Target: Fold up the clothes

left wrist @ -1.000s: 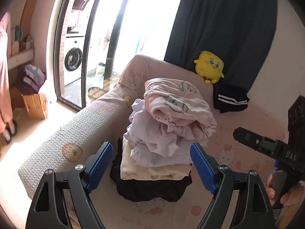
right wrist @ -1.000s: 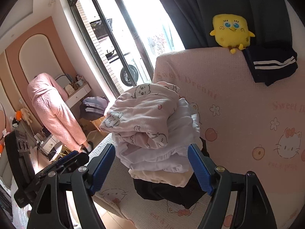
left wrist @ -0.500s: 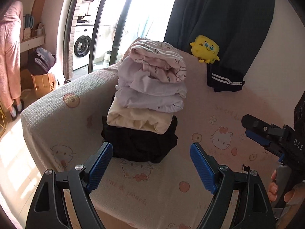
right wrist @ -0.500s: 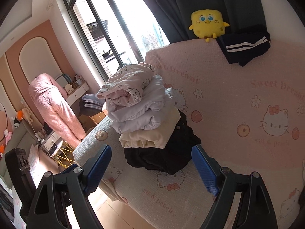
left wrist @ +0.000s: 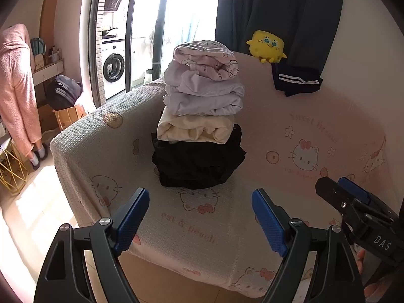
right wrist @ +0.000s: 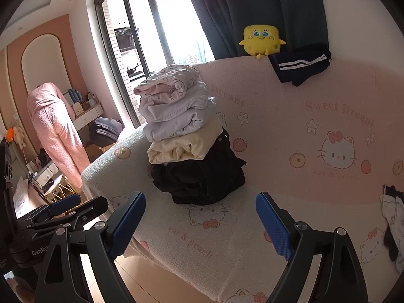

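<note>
At far left a pink robe (left wrist: 17, 85) hangs beside a shelf, with a washing machine (left wrist: 113, 65) behind the glass door. The left gripper (left wrist: 199, 217) stands wide apart, holding nothing. Beyond it, the stack of folded clothes (left wrist: 199, 116) rests on the sofa cover (left wrist: 315, 131), black garment lowest; nothing blocks the path. A yellow plush toy (left wrist: 266, 46) and dark striped shorts (left wrist: 295, 80) sit on the backrest. The right gripper (right wrist: 200, 221) is opening, empty. Unfolded clothing (right wrist: 394, 217) lies at far right.
</note>
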Motion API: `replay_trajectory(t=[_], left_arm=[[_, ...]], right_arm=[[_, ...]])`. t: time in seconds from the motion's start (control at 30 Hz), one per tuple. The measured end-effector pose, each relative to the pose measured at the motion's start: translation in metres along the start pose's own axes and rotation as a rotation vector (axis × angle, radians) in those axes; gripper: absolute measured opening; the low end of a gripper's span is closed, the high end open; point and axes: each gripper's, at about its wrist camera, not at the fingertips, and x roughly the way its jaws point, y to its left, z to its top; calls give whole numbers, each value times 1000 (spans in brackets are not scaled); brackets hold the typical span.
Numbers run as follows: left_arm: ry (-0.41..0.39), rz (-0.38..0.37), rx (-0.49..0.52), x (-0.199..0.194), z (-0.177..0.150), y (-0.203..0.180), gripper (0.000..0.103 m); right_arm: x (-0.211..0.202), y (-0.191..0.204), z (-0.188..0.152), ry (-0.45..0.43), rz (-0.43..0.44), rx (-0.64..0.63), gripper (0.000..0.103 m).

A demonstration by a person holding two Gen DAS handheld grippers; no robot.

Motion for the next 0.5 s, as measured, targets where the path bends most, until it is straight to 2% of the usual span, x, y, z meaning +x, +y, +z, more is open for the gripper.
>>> replay_trajectory(t=[0.13,0.27,0.3,0.4,0.5], left_arm=[[-42,47,63,-15,-10,-13,83],[-58,10,81,-33,-14,-24,83],[-66,24,81,-38,-15,-27,83],[-100,49,96,-52,-16,-33,83],[-133,58,114,-63,-18,-37,83]], right_arm=[[-16,-4,-15,-5,-52,33,89],[-37,4,-21,14,-68,18,89],[-42,7,-22,14,-77,8,89],[-59,14,-20,-16,-109,-37,89],[-70,14,-21,-44,-103,-54,93]])
